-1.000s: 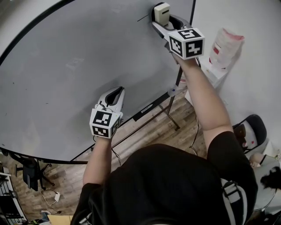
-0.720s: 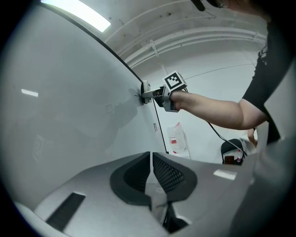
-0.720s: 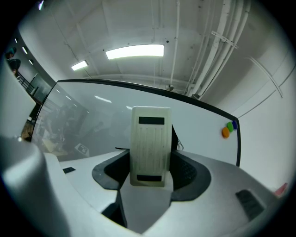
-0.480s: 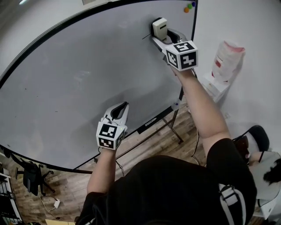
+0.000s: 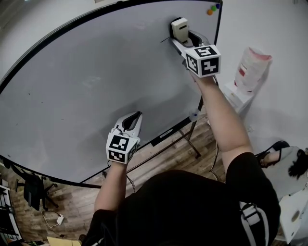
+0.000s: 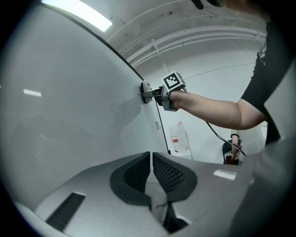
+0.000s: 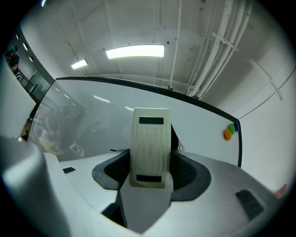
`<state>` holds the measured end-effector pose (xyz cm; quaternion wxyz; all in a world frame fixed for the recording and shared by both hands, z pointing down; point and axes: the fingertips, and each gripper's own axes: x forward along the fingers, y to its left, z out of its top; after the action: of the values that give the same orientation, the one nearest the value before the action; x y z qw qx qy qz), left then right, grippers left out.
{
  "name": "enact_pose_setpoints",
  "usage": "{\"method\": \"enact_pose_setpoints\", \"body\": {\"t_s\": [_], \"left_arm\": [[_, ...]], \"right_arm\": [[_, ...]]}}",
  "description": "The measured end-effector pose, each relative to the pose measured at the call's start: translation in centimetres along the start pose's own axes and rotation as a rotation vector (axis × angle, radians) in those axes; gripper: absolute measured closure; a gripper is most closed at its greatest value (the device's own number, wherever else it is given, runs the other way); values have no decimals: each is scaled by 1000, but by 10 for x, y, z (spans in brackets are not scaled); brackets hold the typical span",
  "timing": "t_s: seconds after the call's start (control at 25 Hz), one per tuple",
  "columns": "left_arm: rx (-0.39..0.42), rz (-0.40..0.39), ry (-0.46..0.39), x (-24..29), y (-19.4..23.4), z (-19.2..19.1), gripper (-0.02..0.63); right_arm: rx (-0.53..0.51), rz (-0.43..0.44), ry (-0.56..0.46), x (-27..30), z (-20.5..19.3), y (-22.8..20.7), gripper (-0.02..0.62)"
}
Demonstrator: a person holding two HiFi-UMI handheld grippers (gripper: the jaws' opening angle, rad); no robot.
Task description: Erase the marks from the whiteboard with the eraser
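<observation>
While the whiteboard (image 5: 86,81) fills most of the head view and reads as almost wholly clean, the wiping step looks to be near its end, with the work now confined to the board's upper right corner. Lower down, near the board's bottom edge, the left gripper (image 5: 131,121) hangs just in front of the surface; its own view shows its fingers (image 6: 169,173) clenched together with nothing between them, so it takes no part in the wiping. High on the board the right gripper (image 5: 183,38) is raised at arm's length, its fingers (image 7: 187,172) clamped on either side of a pale cream eraser (image 7: 149,146), which stands upright between them with its face turned to the board. It appears to be pressed against the surface, though neither view shows the contact plainly. Just beside the eraser a short dark mark (image 5: 166,39) runs out to the left, and a few thin strokes (image 7: 178,144) show at its right edge. Three small coloured magnets (image 5: 213,8) sit in the corner above. The next move probably calls for short sideways passes over those strokes, with firm pressure and no loosening of the grip.
</observation>
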<state>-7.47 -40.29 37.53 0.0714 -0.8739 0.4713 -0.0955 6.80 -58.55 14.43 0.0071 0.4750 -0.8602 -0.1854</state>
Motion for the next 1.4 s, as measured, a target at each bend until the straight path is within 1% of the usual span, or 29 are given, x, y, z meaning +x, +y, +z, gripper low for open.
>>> {"method": "enact_pose_setpoints", "body": {"t_s": [0.24,0.4,0.92,1.4], "left_arm": [[-3,-2,2,3,0,-2,577],[-5,-2,1,6,0,-1,577],[-6,-2,15,10,-1,-6,577],[-21,-9,13,5,5,-14,577]], "right_arm": [[-13,-2,-2,-1,2,2,345],[-24,15,-1,-1,3,8,345],[-56,89,-11,-2,8,62,345],[-115,152,-18,-2,9,116,345]]}}
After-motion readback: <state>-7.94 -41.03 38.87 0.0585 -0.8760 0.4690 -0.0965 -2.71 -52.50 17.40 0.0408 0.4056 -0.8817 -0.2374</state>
